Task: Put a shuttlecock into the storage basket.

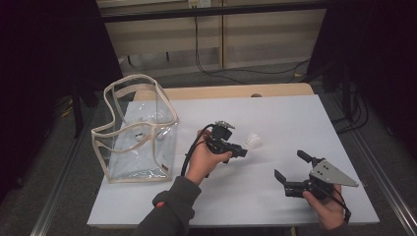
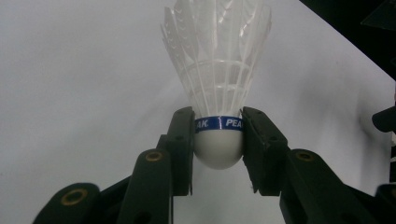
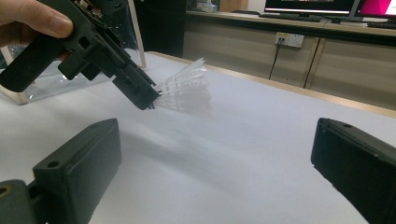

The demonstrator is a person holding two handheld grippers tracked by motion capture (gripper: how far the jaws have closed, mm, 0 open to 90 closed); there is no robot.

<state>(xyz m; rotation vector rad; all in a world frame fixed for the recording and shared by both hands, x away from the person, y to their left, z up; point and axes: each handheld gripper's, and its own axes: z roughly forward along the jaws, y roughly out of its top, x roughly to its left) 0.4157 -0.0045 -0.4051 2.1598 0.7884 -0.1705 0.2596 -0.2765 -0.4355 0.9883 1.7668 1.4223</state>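
The shuttlecock (image 2: 218, 93) is sitting clamped by its cork between the left gripper (image 2: 218, 144) jaws near the table (image 1: 275, 123) centre; the right gripper (image 1: 291, 172) is gaping empty at five o'clock from it.

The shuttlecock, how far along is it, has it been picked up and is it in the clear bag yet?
Done: the left hand-held gripper is shut on the shuttlecock, jaws clamping its white cork base at the blue band. In hand: it is held near the table's middle, feathers pointing away from the gripper. Left, if the clear bag is the goal: carrying it over and dropping it in. The right hand-held gripper is open and holds nothing.
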